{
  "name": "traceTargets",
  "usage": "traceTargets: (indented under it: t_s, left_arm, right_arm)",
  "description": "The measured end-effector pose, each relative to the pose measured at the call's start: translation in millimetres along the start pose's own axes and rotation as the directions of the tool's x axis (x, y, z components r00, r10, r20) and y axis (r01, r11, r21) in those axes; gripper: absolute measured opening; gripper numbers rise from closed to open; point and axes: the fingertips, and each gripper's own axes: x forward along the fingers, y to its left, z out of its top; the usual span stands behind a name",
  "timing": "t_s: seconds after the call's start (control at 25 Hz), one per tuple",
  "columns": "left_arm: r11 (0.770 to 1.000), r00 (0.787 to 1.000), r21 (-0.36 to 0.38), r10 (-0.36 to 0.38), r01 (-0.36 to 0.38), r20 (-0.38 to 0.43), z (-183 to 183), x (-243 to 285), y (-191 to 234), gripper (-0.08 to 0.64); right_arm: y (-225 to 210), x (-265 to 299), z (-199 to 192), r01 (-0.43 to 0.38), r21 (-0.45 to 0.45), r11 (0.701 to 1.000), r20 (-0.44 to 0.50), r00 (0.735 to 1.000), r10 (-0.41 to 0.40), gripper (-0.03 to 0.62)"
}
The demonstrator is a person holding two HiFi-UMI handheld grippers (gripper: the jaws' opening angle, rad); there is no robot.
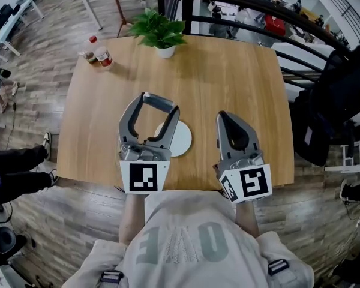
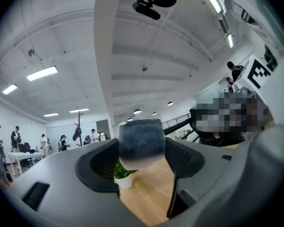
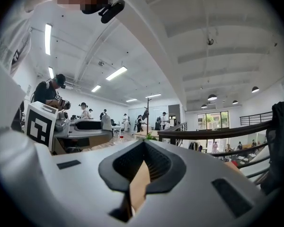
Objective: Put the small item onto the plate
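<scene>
A small dark grey, rounded item [image 2: 141, 142] is clamped between the jaw tips of my left gripper [image 2: 141, 151]. In the head view the left gripper [image 1: 158, 102] holds this item [image 1: 162, 103] just above the far edge of a white plate [image 1: 181, 141], which lies on the wooden table [image 1: 228, 71] near its front edge. The gripper body covers the plate's left part. My right gripper [image 1: 224, 116] stands to the right of the plate with its jaws together and nothing held. Its own view shows the tips [image 3: 143, 145] meeting.
A potted green plant [image 1: 159, 32] stands at the table's far edge, and two small bottles [image 1: 99, 53] at the far left corner. A dark railing [image 1: 240, 5] runs behind the table. A black jacket [image 1: 333, 107] hangs to the right.
</scene>
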Motion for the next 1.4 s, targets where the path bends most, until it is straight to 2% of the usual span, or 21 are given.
traceTargets:
  t_s: [0.12,0.24,0.4,0.56,0.68,0.8,0.88,1.04,1.24,1.4]
  left_arm:
    - [0.992,0.991,0.063,-0.103,0.108,-0.081,-20.3,6.7,-16.1,0.308]
    - [0.984,0.982,0.125,-0.107,0.128,-0.157,-45.6,9.0,-23.6,0.308]
    - [0.984,0.957,0.078,-0.135,0.160,-0.258,-80.2,12.4,-30.1,0.308]
    - [0.978,0.906,0.048,-0.170,0.204,-0.388,-120.7,18.7,-35.8,0.308]
    - [0.968,0.839,0.007,-0.213,0.250,-0.501,-155.4,20.7,-44.9,0.308]
    - [0.956,0.748,-0.072,-0.267,0.283,-0.608,-191.6,18.7,-57.7,0.308]
    - [0.948,0.695,-0.112,-0.297,0.299,-0.654,-211.3,15.0,-66.5,0.308]
    - [0.930,0.612,-0.168,-0.344,0.327,-0.712,-240.8,6.4,-82.0,0.308]
    - [0.915,0.492,-0.224,-0.372,0.334,-0.787,-274.7,-3.6,-89.8,0.308]
    - [0.907,0.415,-0.263,-0.388,0.328,-0.822,-292.8,-10.1,-92.2,0.308]
  right_arm:
    - [2.4,2.1,-3.9,-0.002,0.000,1.000,-0.019,1.000,0.002,0.017]
    - [7.2,3.8,-6.5,-0.008,-0.001,1.000,-0.029,1.000,0.008,0.017]
    - [10.6,5.0,-12.8,-0.009,-0.003,1.000,-0.050,0.999,0.009,0.017]
    - [8.7,7.1,-20.7,0.001,0.004,1.000,-0.071,0.997,0.000,0.017]
    - [6.7,8.9,-27.0,0.008,0.011,1.000,-0.089,0.996,-0.007,0.017]
    - [4.8,11.3,-31.4,0.013,0.023,1.000,-0.103,0.995,-0.011,0.017]
    - [3.6,13.4,-33.7,0.016,0.029,0.999,-0.110,0.994,-0.013,0.017]
    - [1.5,17.2,-41.5,0.015,0.035,0.999,-0.129,0.992,-0.010,0.017]
    - [0.1,23.0,-50.3,0.011,0.042,0.999,-0.154,0.988,-0.005,0.017]
    - [-3.2,23.7,-53.9,0.017,0.037,0.999,-0.169,0.986,-0.010,0.017]
